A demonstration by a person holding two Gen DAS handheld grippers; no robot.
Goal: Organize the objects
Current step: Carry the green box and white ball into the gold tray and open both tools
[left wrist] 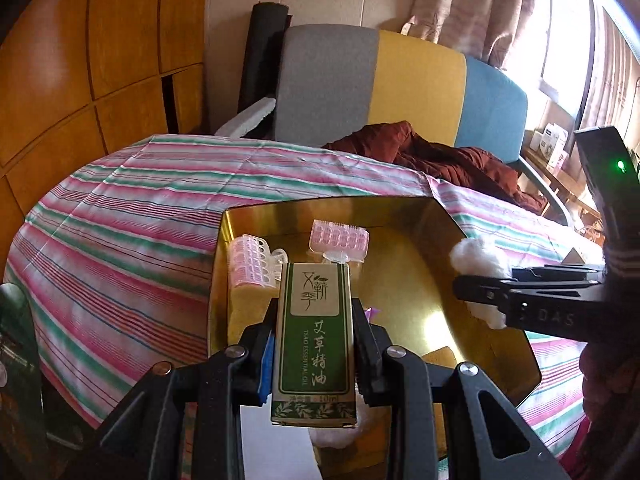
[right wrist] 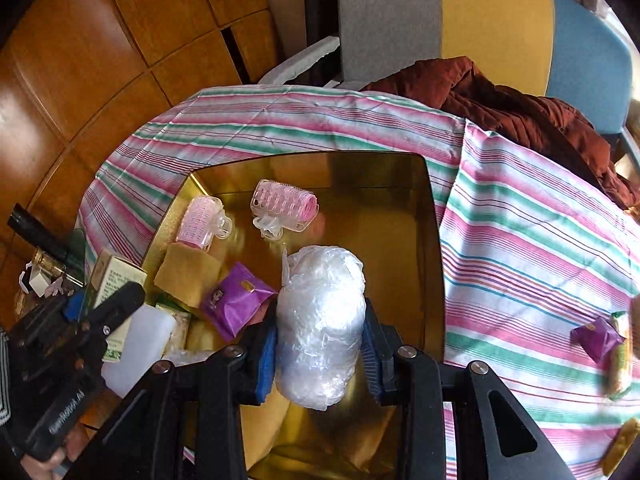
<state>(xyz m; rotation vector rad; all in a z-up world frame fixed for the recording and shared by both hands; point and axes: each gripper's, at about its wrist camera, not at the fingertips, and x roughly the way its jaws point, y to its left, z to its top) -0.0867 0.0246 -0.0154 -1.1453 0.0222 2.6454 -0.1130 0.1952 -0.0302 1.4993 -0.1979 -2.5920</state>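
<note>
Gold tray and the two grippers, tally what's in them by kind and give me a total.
Pink hair rollers: 2
Purple packets: 1
Yellow cloths: 1
Green essential oil boxes, in the left gripper: 1
Plastic-wrapped cotton bundles, in the right gripper: 1
Total: 6
</note>
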